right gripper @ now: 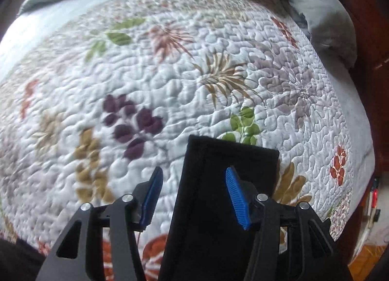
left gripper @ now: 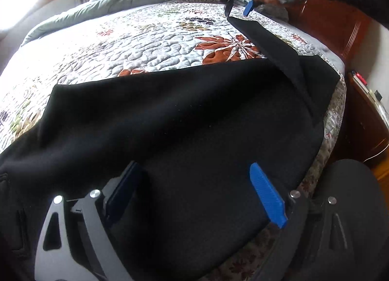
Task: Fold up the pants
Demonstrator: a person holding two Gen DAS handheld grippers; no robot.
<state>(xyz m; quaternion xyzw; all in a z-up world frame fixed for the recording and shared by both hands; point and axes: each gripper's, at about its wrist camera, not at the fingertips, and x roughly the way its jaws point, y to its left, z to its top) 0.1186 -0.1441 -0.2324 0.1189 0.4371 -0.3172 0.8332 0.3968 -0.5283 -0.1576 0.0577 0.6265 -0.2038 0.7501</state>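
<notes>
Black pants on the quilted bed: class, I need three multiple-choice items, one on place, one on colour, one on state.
1. The pants lie on:
A. the flowered quilt
B. a wooden floor
C. a chair

2. The finger pads of the right hand-held gripper are:
A. red
B. blue
C. yellow

3. The right hand-held gripper's jaws are:
A. clamped on the pant leg
B. apart
C. holding a pillow

Answers: 1 A, quilt shows around the cloth. 2 B, both pads are blue. 3 B, a gap on each side of the cloth.
</notes>
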